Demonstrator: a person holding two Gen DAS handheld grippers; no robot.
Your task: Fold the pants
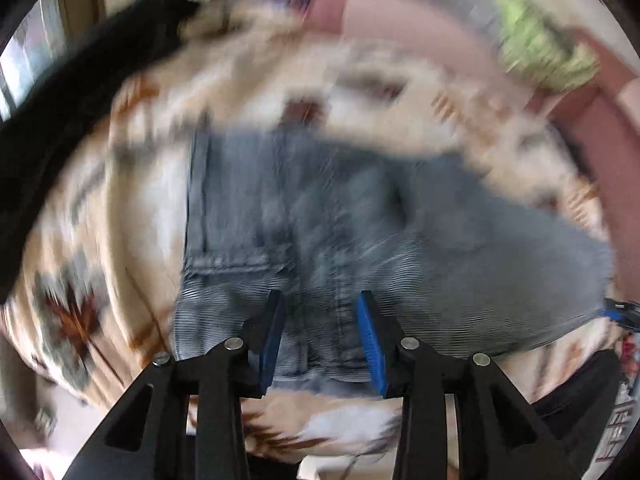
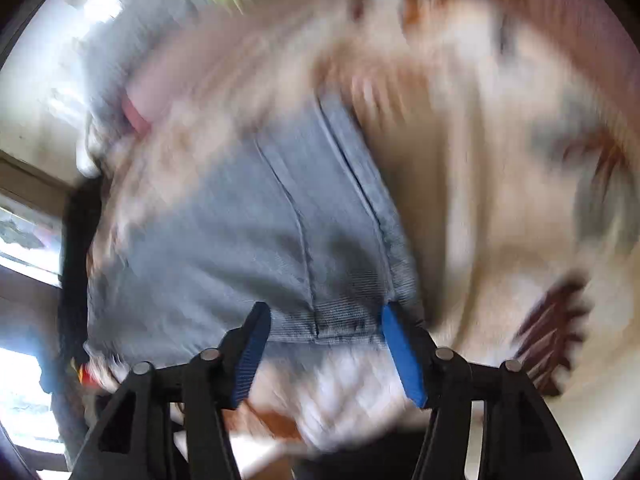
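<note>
On the left wrist view, the pants (image 1: pixel 320 216) lie on a cream blanket (image 1: pixel 100 208) with brown leaf patterns, spread over what looks like a bed. They are of faded blue denim, and here they look like a short, compact shape, so I judge that at least one fold is already done; the picture is blurred, so I cannot count the layers. The left gripper (image 1: pixel 322 340) is above the near edge of the denim, its jaws partly open, with nothing pressed between the blue pads.

On the right wrist view, the same pants (image 2: pixel 248 220) show long seams and a stitched hem at the near edge. The right gripper (image 2: pixel 326 348) has its jaws about half open on either side of this hem, without holding it. Probably one more fold or some smoothing is left.
</note>
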